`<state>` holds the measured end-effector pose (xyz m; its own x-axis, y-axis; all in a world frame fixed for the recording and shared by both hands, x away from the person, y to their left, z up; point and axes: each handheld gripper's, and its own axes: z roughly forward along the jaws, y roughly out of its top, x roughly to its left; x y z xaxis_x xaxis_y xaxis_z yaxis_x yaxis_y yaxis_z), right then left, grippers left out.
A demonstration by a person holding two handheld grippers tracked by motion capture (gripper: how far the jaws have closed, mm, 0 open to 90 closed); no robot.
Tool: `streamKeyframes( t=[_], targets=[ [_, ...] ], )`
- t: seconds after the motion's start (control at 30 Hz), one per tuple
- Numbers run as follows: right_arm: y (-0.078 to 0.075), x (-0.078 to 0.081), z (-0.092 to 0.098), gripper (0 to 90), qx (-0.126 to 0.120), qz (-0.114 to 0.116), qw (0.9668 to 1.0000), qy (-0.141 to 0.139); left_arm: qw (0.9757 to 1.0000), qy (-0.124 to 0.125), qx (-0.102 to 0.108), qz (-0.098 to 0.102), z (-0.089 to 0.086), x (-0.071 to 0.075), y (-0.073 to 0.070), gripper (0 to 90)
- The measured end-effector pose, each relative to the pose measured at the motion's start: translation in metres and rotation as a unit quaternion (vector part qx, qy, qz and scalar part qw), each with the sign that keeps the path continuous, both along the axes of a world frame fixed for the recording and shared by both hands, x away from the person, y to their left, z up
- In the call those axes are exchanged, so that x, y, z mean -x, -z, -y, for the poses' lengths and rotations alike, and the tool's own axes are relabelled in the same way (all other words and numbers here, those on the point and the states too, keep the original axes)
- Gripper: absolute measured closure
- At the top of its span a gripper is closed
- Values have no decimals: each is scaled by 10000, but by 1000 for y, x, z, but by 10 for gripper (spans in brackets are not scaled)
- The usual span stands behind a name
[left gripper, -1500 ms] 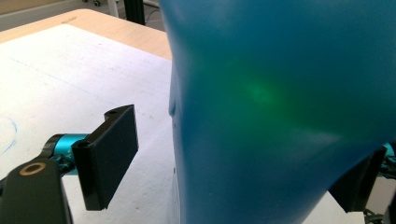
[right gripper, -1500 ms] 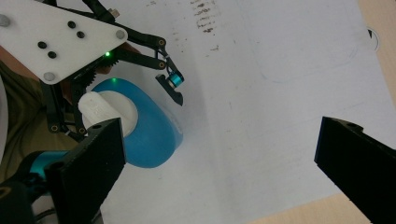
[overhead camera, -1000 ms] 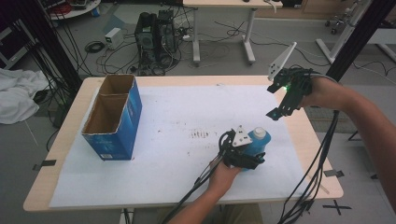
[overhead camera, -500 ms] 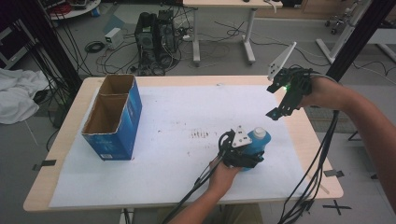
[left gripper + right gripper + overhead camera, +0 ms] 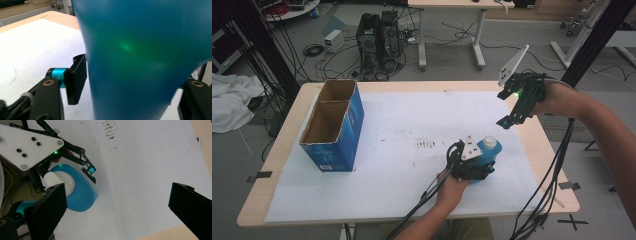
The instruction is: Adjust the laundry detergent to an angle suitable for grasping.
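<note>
A blue bottle (image 5: 488,149) with a white cap stands upright on the white sheet, right of the table's middle. My left gripper (image 5: 484,161) reaches it from the near side, and its jaws have just been closing around the bottle's body. In the left gripper view the bottle (image 5: 140,50) sits between the jaws with the left pad (image 5: 77,80) against its side; the other jaw is partly hidden behind it. My right gripper (image 5: 507,112) hovers above the table's far right, open and empty. Its own view looks down on the bottle (image 5: 82,195) and the left gripper (image 5: 75,173).
A blue cardboard box (image 5: 334,125) with two open compartments stands at the left of the table (image 5: 542,155). A white paper sheet (image 5: 402,120) with dark smudges covers most of the top. Cables trail off the near edge from both grippers.
Both hands have kept their places. The left gripper's jaws look drawn in closer around the blue bottle than one second ago.
</note>
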<state>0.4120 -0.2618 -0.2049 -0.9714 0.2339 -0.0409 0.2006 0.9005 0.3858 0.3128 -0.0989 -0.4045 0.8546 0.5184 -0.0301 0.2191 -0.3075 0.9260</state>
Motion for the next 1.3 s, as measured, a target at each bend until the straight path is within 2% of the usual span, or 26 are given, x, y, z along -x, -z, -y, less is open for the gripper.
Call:
streamKeyframes(
  t=[0.13,0.2,0.23,0.3,0.43,0.5,0.53,0.57,0.6,0.63,0.7,0.73,0.77,0.8,0.87,0.9,0.93,0.97,1.07,1.1,1.13,1.17,1.27,1.3],
  targets=[
    [0,0,-1,11,0,-5,10000,4,10000,65,-5,-13,0,2,0,407],
    [0,-1,-1,11,-21,8,10000,-50,9999,56,51,-82,1,3,0,409],
    [0,0,-1,11,-3,-3,10000,10,10000,74,-16,17,0,2,0,424],
    [0,0,-1,11,-11,-3,10000,-11,10000,70,17,23,0,3,0,429],
    [0,0,-1,11,-7,2,10000,-4,9999,67,-49,73,0,3,0,431],
    [0,-1,-1,10,-27,19,10000,-53,10000,63,12,42,0,3,0,434],
    [0,0,-1,11,-32,17,10000,-42,9998,107,-151,69,-3,1,-2,435],
    [0,0,-1,11,-16,9,10000,-6,9998,107,-151,69,-3,1,-2,436],
    [0,0,-1,11,-16,9,10000,-6,10000,53,-68,21,-2,0,-2,436],
    [0,1,-1,11,-14,6,10000,10,9999,-2,111,-52,-2,0,-3,438],
    [-1,1,-1,11,-12,-5,10000,47,9999,13,163,14,-3,-1,-4,439],
    [-1,1,-1,11,-24,-9,10000,65,9999,116,-31,36,-8,-3,-8,439],
    [-1,1,-1,10,-33,-19,10000,61,9997,124,199,-14,-12,-4,-13,439],
    [-1,1,-1,10,-33,-19,10000,61,9997,124,199,-14,-12,-4,-13,439],
    [0,0,0,10,-32,17,10000,-30,9996,217,155,36,-18,-5,-20,439],
    [-1,0,0,11,-34,21,10000,-50,9993,349,9,109,-25,-6,-27,439],
    [-1,0,0,11,-32,23,10000,-48,9993,349,9,109,-25,-6,-27,439],
    [-1,0,0,11,-30,19,10000,-36,9989,429,-103,169,-32,-7,-33,439],
    [-1,1,0,10,-14,11,10000,36,9987,472,-123,171,-40,-9,-39,439],
    [-1,1,0,11,-18,23,10000,-20,9990,432,8,145,-45,-9,-43,439],
    [-1,1,0,11,-11,13,10000,17,9990,432,8,145,-45,-9,-43,439],
    [-1,1,-1,11,8,0,10000,29,9986,496,-72,193,-53,-11,-47,439],
    [-1,2,-2,11,-3,1,10000,26,9985,490,-121,194,-59,-13,-50,439],
    [-1,1,-2,10,-16,11,10000,3,9985,501,-143,185,-67,-16,-52,439]
  ],
)
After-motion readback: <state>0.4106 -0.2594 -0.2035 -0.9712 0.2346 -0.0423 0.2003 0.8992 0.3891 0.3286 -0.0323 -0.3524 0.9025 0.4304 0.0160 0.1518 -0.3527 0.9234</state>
